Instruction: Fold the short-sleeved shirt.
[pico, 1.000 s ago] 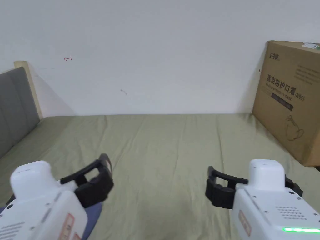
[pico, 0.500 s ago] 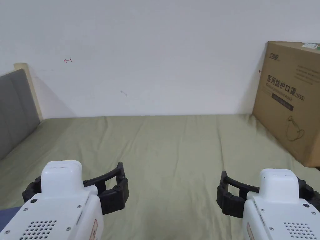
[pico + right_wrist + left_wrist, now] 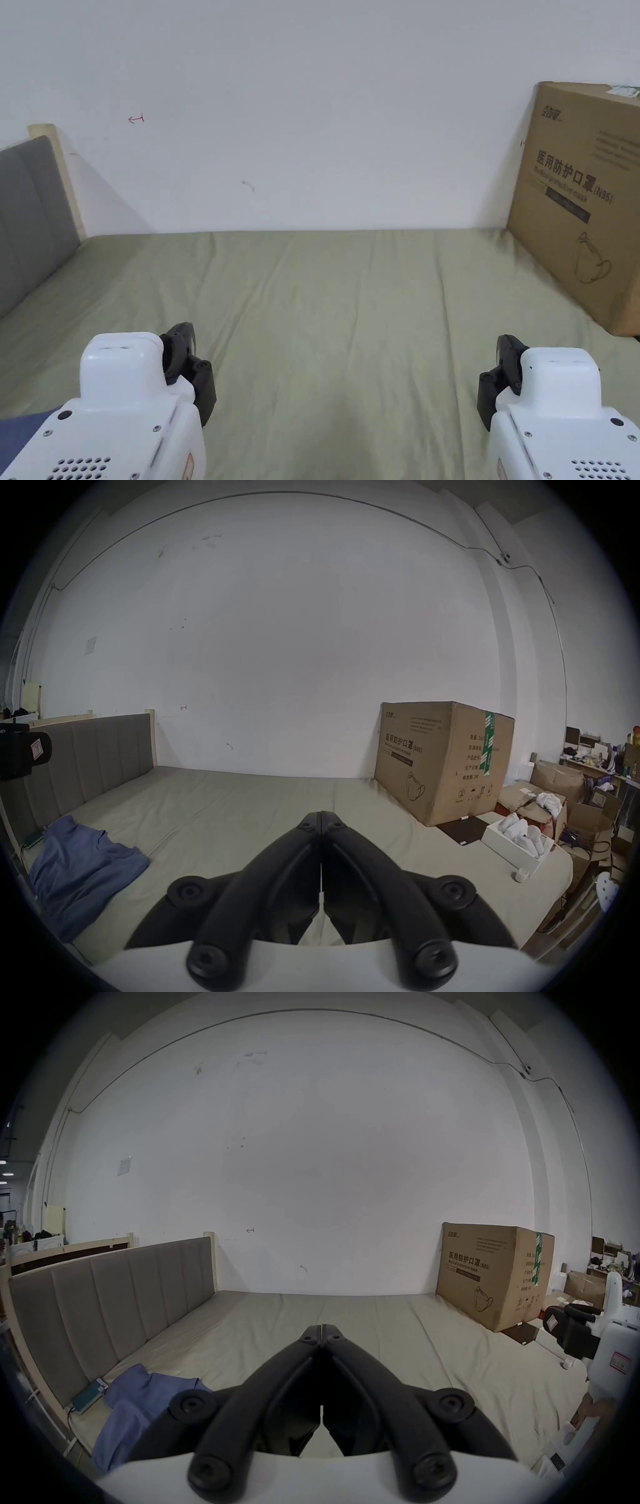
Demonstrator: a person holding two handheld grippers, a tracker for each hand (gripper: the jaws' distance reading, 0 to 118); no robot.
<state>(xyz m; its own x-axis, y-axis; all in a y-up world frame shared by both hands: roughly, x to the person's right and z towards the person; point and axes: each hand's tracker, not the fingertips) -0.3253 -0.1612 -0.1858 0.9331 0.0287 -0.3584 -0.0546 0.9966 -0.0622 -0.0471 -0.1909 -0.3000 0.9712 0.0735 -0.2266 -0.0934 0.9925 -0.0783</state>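
A blue short-sleeved shirt (image 3: 83,864) lies crumpled on the olive bed sheet (image 3: 325,294) near the grey headboard, at the left; it also appears in the left gripper view (image 3: 138,1404) and as a blue corner in the head view (image 3: 19,431). My left gripper (image 3: 322,1338) is shut with nothing between its jaws, held above the sheet to the right of the shirt. My right gripper (image 3: 321,814) is likewise shut and empty, hovering over the right half of the bed. In the head view both grippers (image 3: 184,359) (image 3: 503,369) sit low, near me.
A large cardboard box (image 3: 584,200) stands on the bed at the back right against the white wall. A padded grey headboard (image 3: 114,1303) runs along the left side, with a small teal device (image 3: 88,1395) beside it. Boxes and a white tray (image 3: 519,840) crowd the floor at right.
Both grippers went from open to shut. They drew back toward me, lower in the head view, and the right one moved rightwards.
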